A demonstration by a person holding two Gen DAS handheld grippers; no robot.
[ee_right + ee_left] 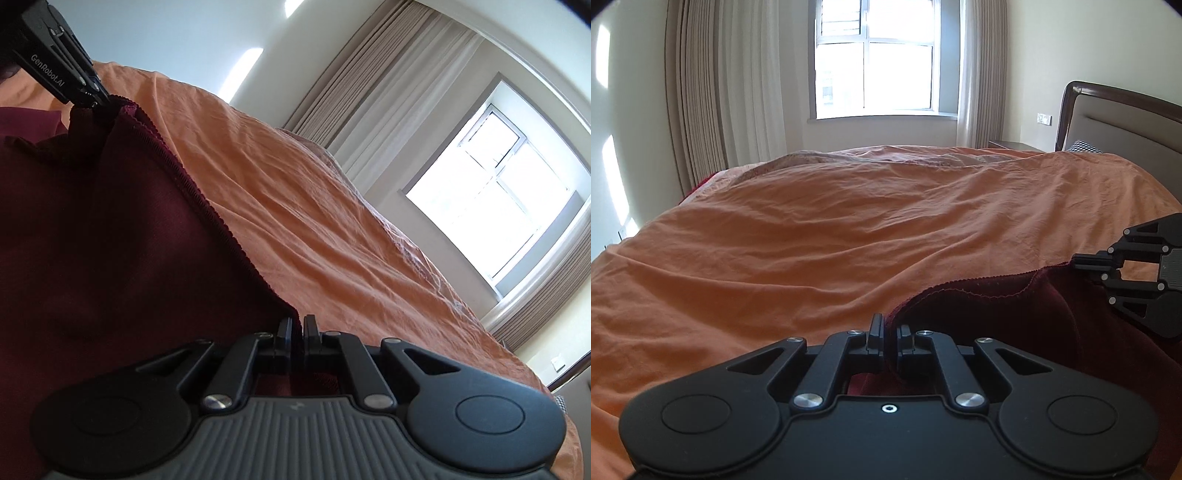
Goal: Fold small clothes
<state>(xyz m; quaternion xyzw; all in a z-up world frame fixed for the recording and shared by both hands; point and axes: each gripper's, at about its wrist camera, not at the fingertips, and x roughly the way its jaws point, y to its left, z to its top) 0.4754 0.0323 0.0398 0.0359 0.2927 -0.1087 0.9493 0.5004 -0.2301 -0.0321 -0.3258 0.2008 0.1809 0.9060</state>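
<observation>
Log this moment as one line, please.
stage: fold in progress | left gripper: shut on dark red knit garment edge | right gripper: shut on same edge | surface: orange bedspread

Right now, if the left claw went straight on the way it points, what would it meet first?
Most likely the orange bedcover. The left claw pinches the hem of the dark red garment and points slightly downward across the bed. Nothing else lies ahead, but depth is hard to judge in this fisheye view.
</observation>
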